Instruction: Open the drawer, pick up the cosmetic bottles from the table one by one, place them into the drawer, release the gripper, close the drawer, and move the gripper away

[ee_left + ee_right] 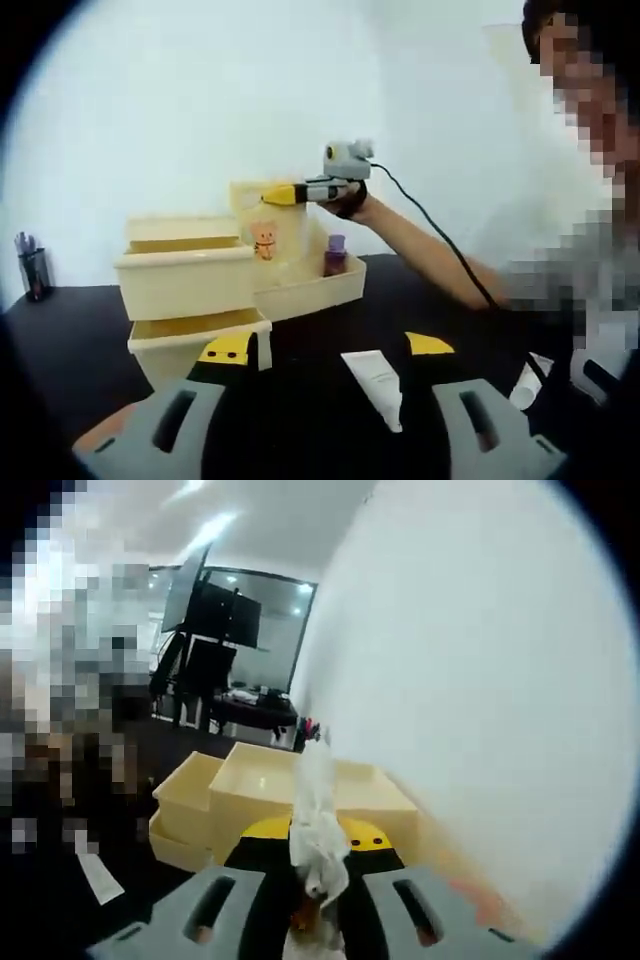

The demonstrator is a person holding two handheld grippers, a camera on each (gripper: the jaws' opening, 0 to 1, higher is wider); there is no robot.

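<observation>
We find the cream drawer unit standing on the black table, with its lower drawer pulled partly out toward the left tongs. Beside the unit, on its right in the left gripper view, sits an open cream tray with a tall back panel bearing a small bear picture. A purple bottle stands upright inside that tray, near its right end.

A white tube lies flat on the table between the jaws of the left tongs, cap end toward the camera. The left tongs stand spread apart, gripping nothing; their yellow tips hover just short of the open drawer. A second white tube lies at the right edge, near the person's body.

In the same view the right tongs are raised above the tray, carried by the person's hand; a black cable runs back along the forearm.

In the right gripper view the right tongs are clamped on a pale, translucent white bottle, which rises upright between the jaws, above the cream boxes below. We cannot make out its label, as it is blurred.

A pen cup stands at the far left of the table. A dark monitor shows in the room behind.
</observation>
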